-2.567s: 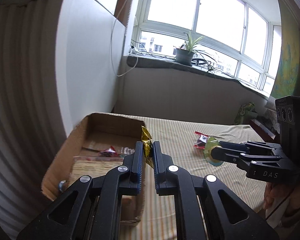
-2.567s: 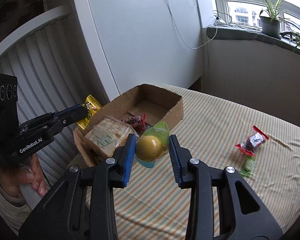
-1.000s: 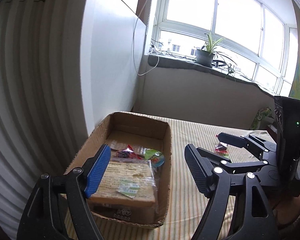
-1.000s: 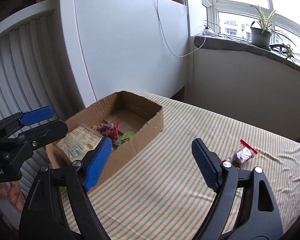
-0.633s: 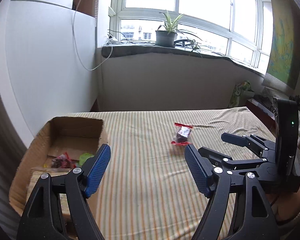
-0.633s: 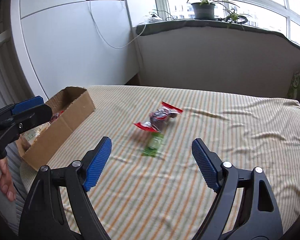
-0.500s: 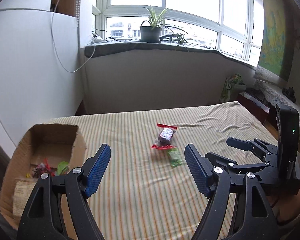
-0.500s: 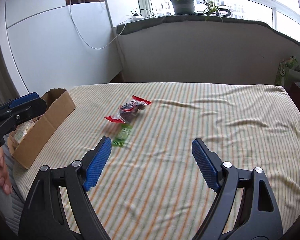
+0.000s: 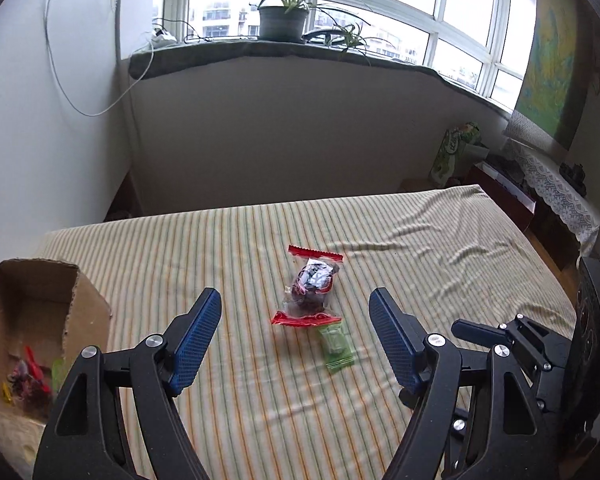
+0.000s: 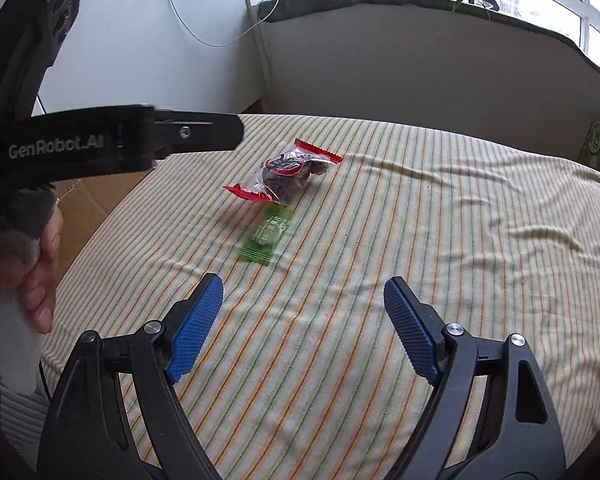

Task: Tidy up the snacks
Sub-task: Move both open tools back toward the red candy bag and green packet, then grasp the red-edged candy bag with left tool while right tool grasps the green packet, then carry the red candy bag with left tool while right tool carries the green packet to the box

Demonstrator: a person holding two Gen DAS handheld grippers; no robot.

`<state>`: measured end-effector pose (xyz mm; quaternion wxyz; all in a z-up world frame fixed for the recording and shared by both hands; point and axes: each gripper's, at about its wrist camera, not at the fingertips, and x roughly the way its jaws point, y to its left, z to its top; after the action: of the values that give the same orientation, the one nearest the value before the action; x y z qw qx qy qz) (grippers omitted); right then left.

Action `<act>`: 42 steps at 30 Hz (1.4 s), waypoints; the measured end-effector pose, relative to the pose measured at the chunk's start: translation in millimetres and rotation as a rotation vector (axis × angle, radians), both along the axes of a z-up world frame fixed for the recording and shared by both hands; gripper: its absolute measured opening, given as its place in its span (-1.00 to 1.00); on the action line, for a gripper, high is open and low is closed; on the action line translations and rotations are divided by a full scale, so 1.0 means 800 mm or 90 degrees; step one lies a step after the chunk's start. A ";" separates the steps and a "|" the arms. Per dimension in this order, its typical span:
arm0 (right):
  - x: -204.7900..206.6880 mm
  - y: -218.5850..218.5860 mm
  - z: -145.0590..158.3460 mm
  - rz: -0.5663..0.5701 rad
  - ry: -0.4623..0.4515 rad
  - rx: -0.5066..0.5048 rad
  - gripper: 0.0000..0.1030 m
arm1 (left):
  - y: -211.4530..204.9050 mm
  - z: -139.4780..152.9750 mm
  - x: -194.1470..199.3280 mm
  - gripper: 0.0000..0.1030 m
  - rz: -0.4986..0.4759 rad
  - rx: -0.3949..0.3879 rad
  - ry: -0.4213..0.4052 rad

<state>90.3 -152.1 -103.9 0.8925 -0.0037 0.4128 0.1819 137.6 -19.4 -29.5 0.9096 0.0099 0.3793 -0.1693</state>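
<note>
Left hand-held gripper [image 9: 296,336] agape, cardboard box [image 9: 32,320] cropped

L gripper [image 9: 294,338]: jaws spread wide, nothing between them; blue-padded fingers [image 9: 194,340] point fwd and slightly down, held above the bed [image 9: 220,248], not touching it. R gripper [image 10: 302,328]: also spread wide, empty, fingers [image 10: 194,326] angled down over the bed, clear of the sheet. In the L wrist view the R gripper sits low at the right, just beside the L one's right finger, roughly level with it. In the R wrist view the L gripper's black arm reaches in from the left, above the bed's left edge; the person's L hand [image 10: 40,264] wraps its handle, thumb and fingertips visible, w/ a pale sleeve below.
</note>
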 end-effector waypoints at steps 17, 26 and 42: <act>0.061 0.061 -0.021 0.048 0.032 -0.100 0.44 | -0.039 -0.083 0.112 0.24 -0.084 0.016 0.127; 0.048 0.079 -0.017 0.071 0.020 -0.130 -0.51 | -0.036 -0.084 0.108 -0.05 -0.095 0.039 0.104; 0.023 0.031 0.001 0.032 0.007 -0.052 -0.58 | 0.020 -0.071 0.057 -0.07 -0.026 -0.057 0.081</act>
<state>109.0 -127.2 -103.5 0.8845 -0.0494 0.4245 0.1869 183.0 -3.2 -86.5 0.8794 -0.0339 0.4284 -0.2050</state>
